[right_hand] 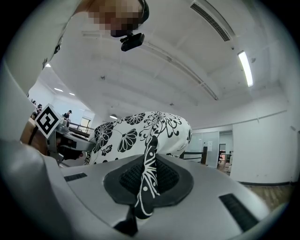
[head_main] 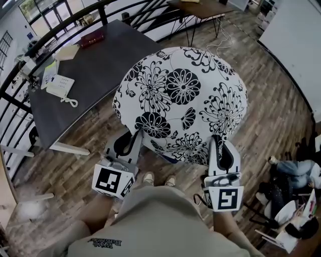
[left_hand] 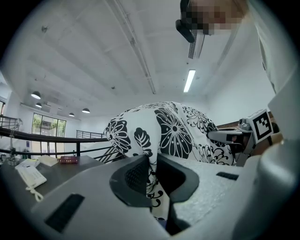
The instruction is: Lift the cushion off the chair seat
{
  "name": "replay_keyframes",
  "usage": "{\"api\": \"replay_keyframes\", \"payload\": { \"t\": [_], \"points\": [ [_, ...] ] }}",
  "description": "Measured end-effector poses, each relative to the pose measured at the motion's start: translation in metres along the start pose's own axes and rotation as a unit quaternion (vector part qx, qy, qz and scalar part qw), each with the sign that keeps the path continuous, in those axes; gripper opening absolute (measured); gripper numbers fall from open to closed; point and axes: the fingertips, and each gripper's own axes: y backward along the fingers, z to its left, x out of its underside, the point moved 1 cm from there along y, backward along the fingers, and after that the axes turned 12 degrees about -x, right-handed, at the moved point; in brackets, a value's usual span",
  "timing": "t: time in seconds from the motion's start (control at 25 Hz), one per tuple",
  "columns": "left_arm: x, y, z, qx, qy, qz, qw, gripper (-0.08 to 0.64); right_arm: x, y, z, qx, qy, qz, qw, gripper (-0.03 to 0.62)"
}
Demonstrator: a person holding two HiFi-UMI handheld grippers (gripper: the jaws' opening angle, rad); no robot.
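Observation:
A round white cushion (head_main: 183,103) with black flowers hangs in the air above the wooden floor, held between both grippers. My left gripper (head_main: 132,143) is shut on its near left edge, where the fabric (left_hand: 151,176) is pinched between the dark pads. On the near right edge my right gripper (head_main: 220,148) is shut too, a fold of the printed cloth (right_hand: 146,180) squeezed between its pads. Both grippers point level, away from the person. The cushion (left_hand: 164,129) bulges up ahead of the left jaws, and it (right_hand: 140,129) rises ahead of the right jaws. No chair seat shows; the cushion hides what lies under it.
A dark table (head_main: 85,70) stands at the left with a phone (head_main: 60,86), papers and a red book (head_main: 92,37). Black railings (head_main: 125,12) run behind it. A wooden table (head_main: 200,7) is at the top. People sit at the lower right (head_main: 293,175). The person's shoes (head_main: 159,179) are below the cushion.

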Motion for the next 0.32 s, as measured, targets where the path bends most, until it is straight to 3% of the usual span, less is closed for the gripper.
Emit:
{"api": "replay_keyframes", "payload": {
  "t": [0.32],
  "points": [
    [0.01, -0.003, 0.002, -0.001, -0.005, -0.004, 1.0, 0.029, 0.01, -0.002, 0.002, 0.003, -0.003, -0.005, 1.0, 0.026]
  ]
}}
